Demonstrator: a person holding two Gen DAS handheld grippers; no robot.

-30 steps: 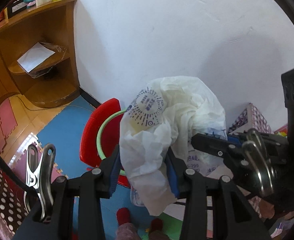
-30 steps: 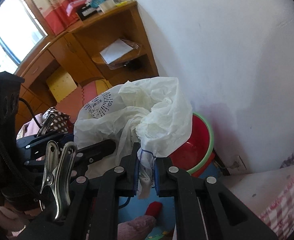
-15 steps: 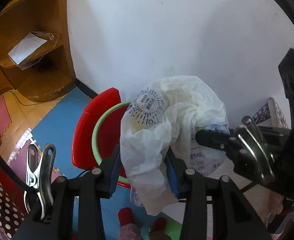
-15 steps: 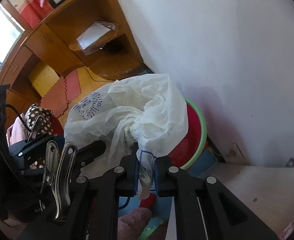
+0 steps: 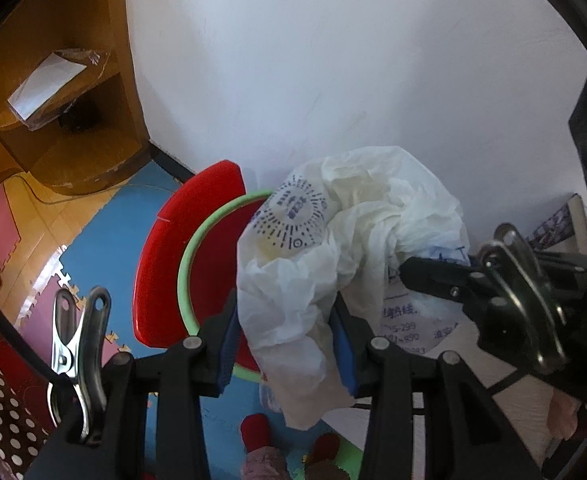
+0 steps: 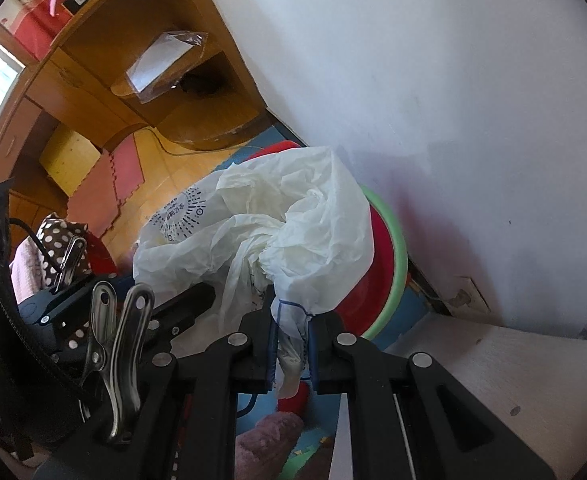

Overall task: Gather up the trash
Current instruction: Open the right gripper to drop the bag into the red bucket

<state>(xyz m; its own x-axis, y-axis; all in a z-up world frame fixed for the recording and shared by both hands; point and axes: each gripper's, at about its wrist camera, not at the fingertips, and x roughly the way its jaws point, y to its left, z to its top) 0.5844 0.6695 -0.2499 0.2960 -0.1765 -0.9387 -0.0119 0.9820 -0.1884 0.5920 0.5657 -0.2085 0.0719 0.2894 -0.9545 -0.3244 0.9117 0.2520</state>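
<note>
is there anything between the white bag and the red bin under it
Nothing visible. The white plastic bag, held by the left gripper and right gripper, hangs above the red bin, whose green-rimmed mouth looks open.

The plastic bag [image 5: 333,272] hangs between my two grippers, above the bin [image 5: 197,280] that stands on the floor against the wall [image 5: 333,60]. A shelf unit [image 6: 141,80] stands left of the bin, a table [image 6: 493,380] right.

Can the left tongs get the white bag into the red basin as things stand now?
Probably yes. The left tongs and the right tongs both grip the white bag, and the red basin lies open just below it, with nothing seen between them.
</note>
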